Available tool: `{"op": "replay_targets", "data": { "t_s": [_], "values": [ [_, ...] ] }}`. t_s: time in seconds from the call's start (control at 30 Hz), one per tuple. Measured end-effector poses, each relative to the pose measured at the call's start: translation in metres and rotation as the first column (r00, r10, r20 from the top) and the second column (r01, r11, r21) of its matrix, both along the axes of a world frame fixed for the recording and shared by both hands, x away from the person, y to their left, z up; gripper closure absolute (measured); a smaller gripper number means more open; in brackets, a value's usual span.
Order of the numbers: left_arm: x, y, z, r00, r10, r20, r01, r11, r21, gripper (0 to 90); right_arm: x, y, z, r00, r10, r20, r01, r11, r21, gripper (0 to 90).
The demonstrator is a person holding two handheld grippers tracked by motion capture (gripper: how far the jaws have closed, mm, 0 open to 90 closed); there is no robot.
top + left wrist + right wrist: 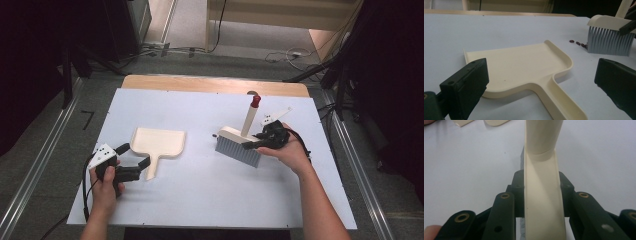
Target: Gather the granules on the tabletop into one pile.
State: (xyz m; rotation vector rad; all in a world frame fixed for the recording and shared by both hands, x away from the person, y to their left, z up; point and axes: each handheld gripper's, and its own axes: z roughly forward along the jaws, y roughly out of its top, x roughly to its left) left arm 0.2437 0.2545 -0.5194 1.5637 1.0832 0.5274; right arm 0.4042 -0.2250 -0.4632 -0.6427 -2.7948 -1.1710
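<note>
We are gripping the brush [239, 142] by its cream back with our right claw [255, 140], the jaws pressing on both sides of it, so its grey bristles are resting on the white desk [200, 195] and its red-tipped handle is pointing up and away. A few dark beans [578, 43] are lying just beside the bristles. Our left claw [135, 154] is standing wide open at the handle of the dustpan [159, 142], which is lying flat on the desk, well apart from the brush.
</note>
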Motion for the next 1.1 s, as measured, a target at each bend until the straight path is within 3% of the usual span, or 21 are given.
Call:
{"op": "replay_targets", "data": {
  "t_s": [0.2, 0.37, 0.57, 0.73, 0.8, 0.97, 1.1],
  "values": [
    [0.000, 0.000, 0.000, 1.0000, 0.001, 0.001, -0.001, 1.0000, 0.001, 0.0, 0.003, 0.003, 0.007, 0.9992, -0.020, 0.035, 0.021, 0.999, -0.035, 65.0],
    [0.000, 0.000, 0.000, 1.0000, 0.000, 0.000, 0.000, 1.0000, 0.001, 0.0, 0.006, 0.005, 0.009, 0.9995, -0.024, 0.023, 0.025, 0.999, -0.042, 64.9],
    [0.000, 0.000, 0.000, 1.0000, 0.000, 0.000, 0.000, 1.0000, 0.000, 0.0, -0.006, 0.006, 0.022, 0.9992, -0.037, 0.011, 0.037, 0.999, 0.021, 65.0],
    [0.000, -0.001, 0.000, 1.0000, 0.000, 0.000, 0.000, 1.0000, 0.007, 0.0, -0.021, 0.029, 0.031, 0.9905, -0.138, 0.000, 0.137, 0.988, 0.068, 64.9],
    [0.000, -0.001, 0.000, 1.0000, -0.001, 0.002, 0.001, 1.0000, 0.007, 0.0, -0.025, 0.042, 0.028, 0.9799, -0.199, -0.004, 0.199, 0.976, 0.086, 64.9],
    [0.000, -0.001, 0.000, 1.0000, -0.003, 0.002, 0.003, 1.0000, 0.008, 0.0, -0.029, 0.070, 0.010, 0.9434, -0.324, -0.072, 0.329, 0.941, 0.080, 64.9],
    [0.000, -0.001, 0.000, 1.0000, -0.004, 0.001, 0.004, 1.0000, 0.007, 0.0, -0.027, 0.074, -0.002, 0.8965, -0.421, -0.139, 0.435, 0.896, 0.091, 64.9]
  ]
}}
